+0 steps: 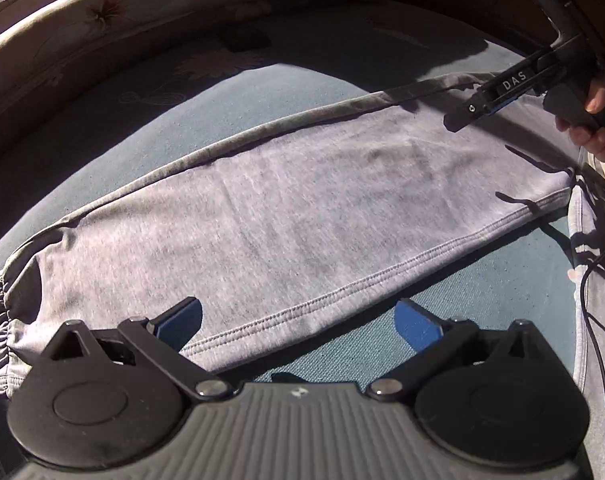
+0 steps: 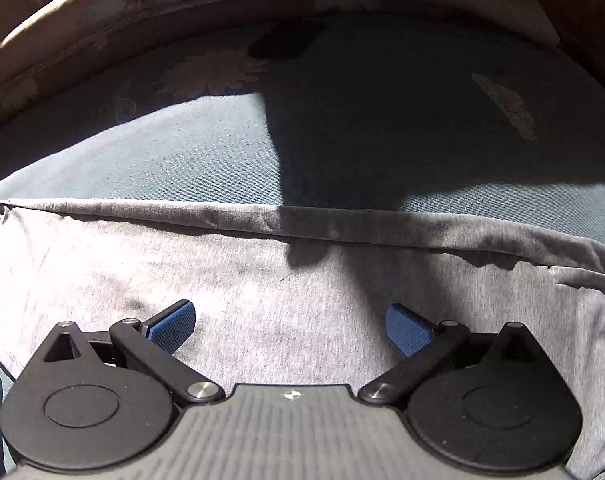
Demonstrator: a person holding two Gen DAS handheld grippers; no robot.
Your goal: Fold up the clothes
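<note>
A grey garment (image 1: 286,208) lies spread flat on a blue-green bed cover (image 1: 206,112), with a stitched hem along its near edge and a gathered waistband at the far left. My left gripper (image 1: 298,326) hovers open over that hem, blue pads wide apart and nothing between them. The right gripper (image 1: 468,114) shows at the upper right of the left wrist view, held by a hand (image 1: 594,120) above the garment's far end. In the right wrist view the right gripper (image 2: 290,330) is open over the grey cloth (image 2: 262,300), near a folded edge.
A floral cushion or bolster (image 1: 102,12) borders the far side of the bed. A small dark object (image 1: 244,40) lies on the cover near it. Black cables (image 1: 598,280) run along the right edge. Strong shadows fall across the far bed cover (image 2: 362,128).
</note>
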